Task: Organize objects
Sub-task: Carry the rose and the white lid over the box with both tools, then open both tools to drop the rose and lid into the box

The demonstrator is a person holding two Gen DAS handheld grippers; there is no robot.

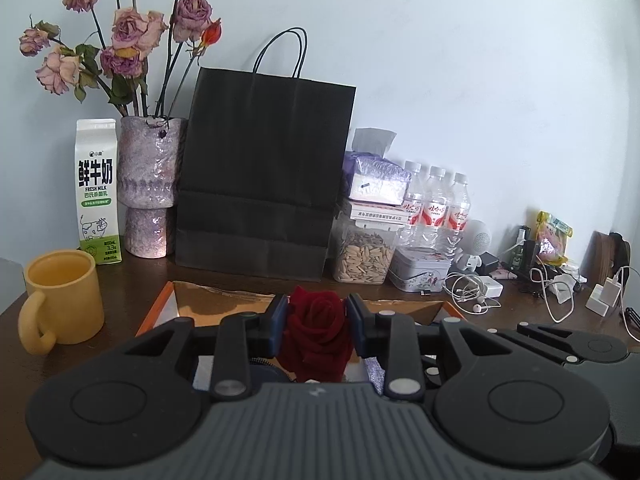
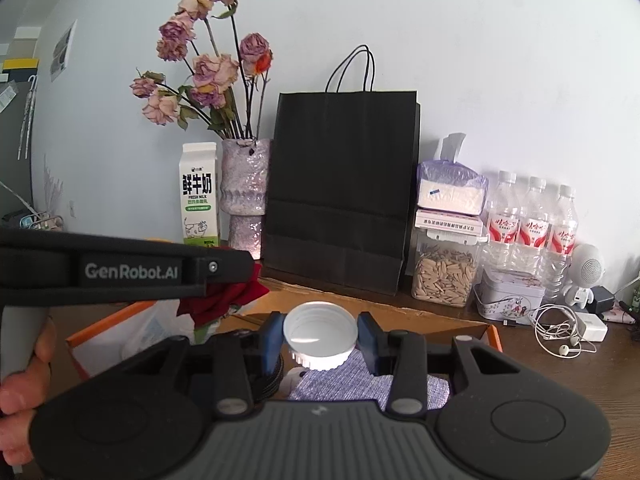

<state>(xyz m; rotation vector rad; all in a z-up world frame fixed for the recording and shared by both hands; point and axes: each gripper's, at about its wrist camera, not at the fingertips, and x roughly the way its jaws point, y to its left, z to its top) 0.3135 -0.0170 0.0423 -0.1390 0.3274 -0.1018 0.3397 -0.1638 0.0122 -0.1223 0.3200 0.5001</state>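
Observation:
My left gripper [image 1: 316, 322] is shut on a dark red rose [image 1: 316, 336] and holds it above an orange-edged cardboard box [image 1: 160, 304]. The rose also shows in the right wrist view [image 2: 224, 300], under the left gripper's body [image 2: 120, 270]. My right gripper [image 2: 320, 338] is shut on a white ribbed plastic lid [image 2: 320, 332], its hollow side facing me, above the same box [image 2: 494, 334]. A blue-white patterned cloth item [image 2: 360, 384] lies in the box below the lid.
Along the wall stand a milk carton [image 1: 97, 190], a vase of dried roses [image 1: 150, 184], a black paper bag [image 1: 264, 172], a seed jar [image 1: 364, 256], a tin [image 1: 420, 274] and water bottles [image 1: 436, 204]. A yellow mug [image 1: 60, 296] stands at the left. Cables and chargers [image 1: 480, 288] lie at the right.

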